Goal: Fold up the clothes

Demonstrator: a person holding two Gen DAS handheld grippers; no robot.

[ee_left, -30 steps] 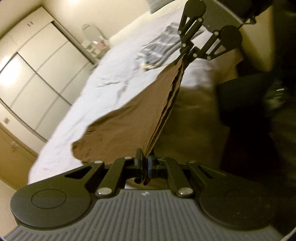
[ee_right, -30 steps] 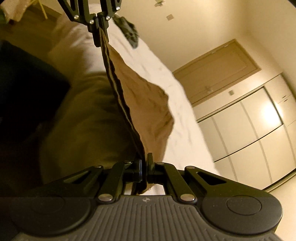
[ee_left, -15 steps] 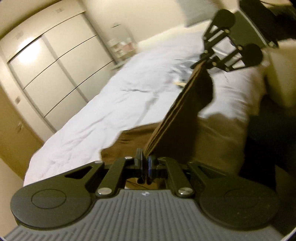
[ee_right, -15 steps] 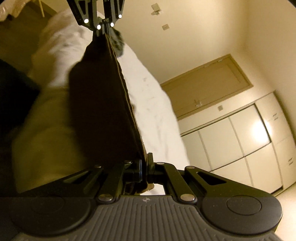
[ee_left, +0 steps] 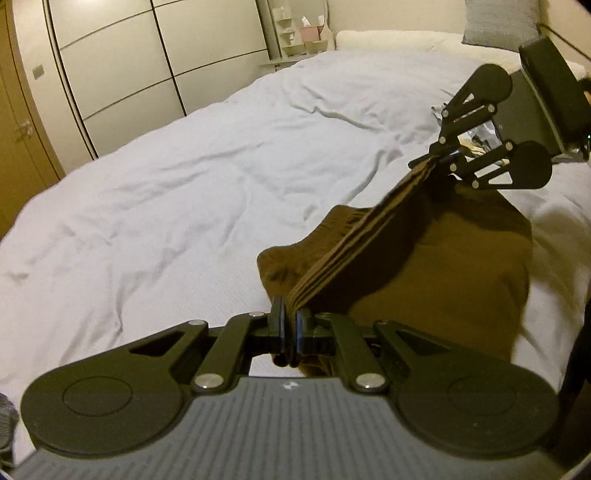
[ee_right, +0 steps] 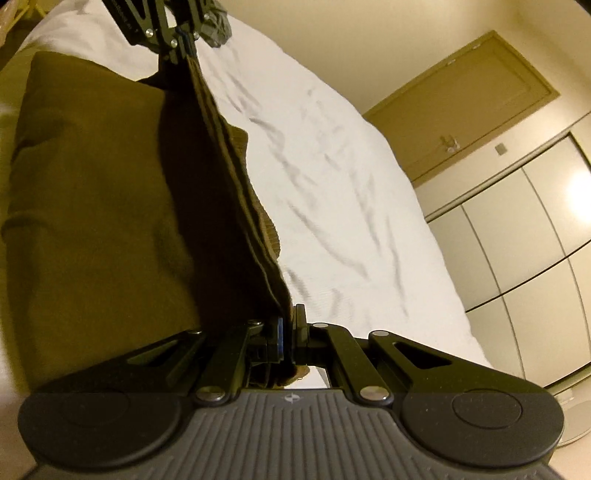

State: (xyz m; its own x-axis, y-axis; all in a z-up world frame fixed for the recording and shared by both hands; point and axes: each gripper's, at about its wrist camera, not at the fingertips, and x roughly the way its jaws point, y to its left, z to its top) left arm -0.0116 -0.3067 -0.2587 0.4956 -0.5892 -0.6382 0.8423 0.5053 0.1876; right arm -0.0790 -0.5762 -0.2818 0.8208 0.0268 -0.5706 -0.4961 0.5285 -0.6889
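A brown garment is stretched between my two grippers above the white bed. Its layered folded edge runs taut from one gripper to the other, and the rest drapes down onto the sheet. My left gripper is shut on the near end of that edge. My right gripper is shut on the far end, up at the right. In the right wrist view the same brown garment spreads to the left, my right gripper pinches its edge, and my left gripper clamps it at the top.
A dark patterned garment lies farther up the bed, behind the left gripper. White wardrobe doors line the far side. A pillow rests at the headboard, a small shelf beside it, and a wooden door stands beyond.
Both grippers swung the held edge over the bed and lowered it. The brown garment, hanging off the bed side before, now drapes flat on the sheet under the taut edge.
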